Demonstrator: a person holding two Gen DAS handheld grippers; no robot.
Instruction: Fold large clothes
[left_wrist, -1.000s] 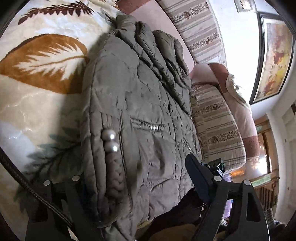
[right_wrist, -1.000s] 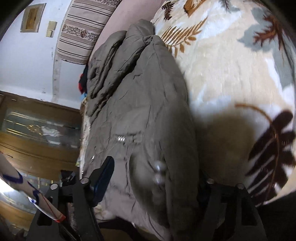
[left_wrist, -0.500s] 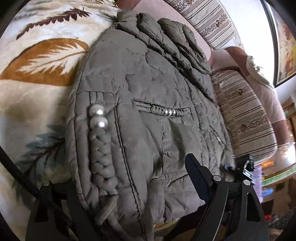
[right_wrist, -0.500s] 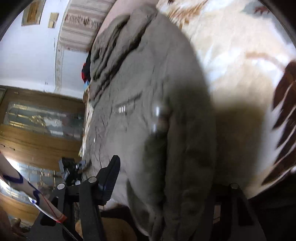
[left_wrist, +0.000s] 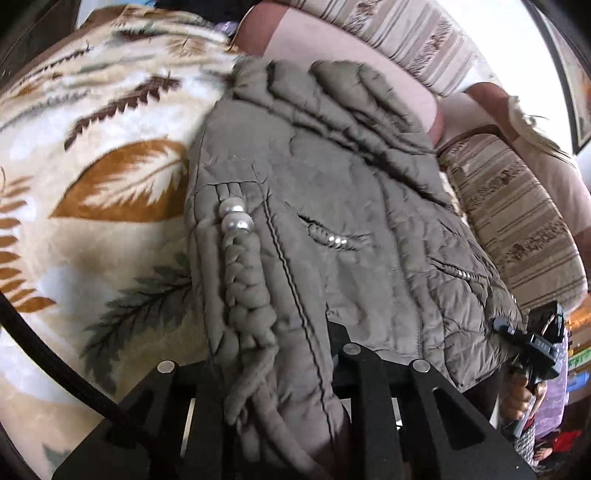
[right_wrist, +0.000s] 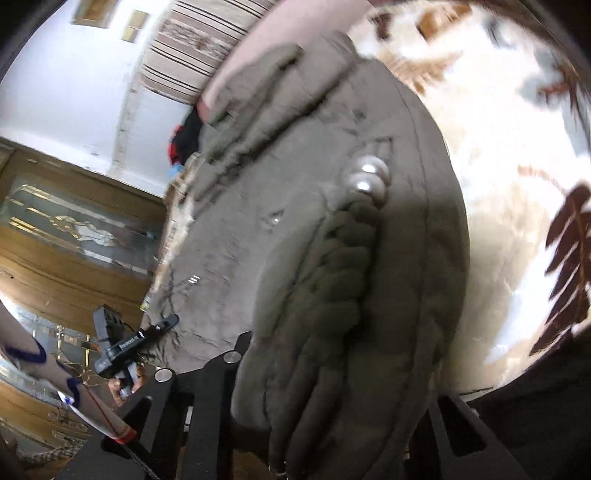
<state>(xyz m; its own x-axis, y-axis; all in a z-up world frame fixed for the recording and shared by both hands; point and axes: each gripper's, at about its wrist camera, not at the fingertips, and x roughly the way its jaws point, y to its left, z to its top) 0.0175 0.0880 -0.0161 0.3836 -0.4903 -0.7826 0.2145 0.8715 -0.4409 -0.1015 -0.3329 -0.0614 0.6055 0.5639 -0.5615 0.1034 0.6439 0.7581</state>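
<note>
Closing both at once, my left tool (left_wrist: 273, 373) and right tool (right_wrist: 332, 373) now clamp the padded jacket's (left_wrist: 332, 206) near hem, ready to lift it over the blanket (left_wrist: 92, 192) for a fold.

left wrist: close, angled down | right wrist: same | shared: jacket (left_wrist: 332, 221)

My right tool (right_wrist: 332, 398) just closing, clamped on the olive quilted jacket (right_wrist: 295, 229) hem by the braided trim (right_wrist: 343, 266) and pearl buttons (right_wrist: 364, 181), leaf-print blanket (right_wrist: 498, 166) beneath, other tool (right_wrist: 125, 347) gripping the far edge
</note>
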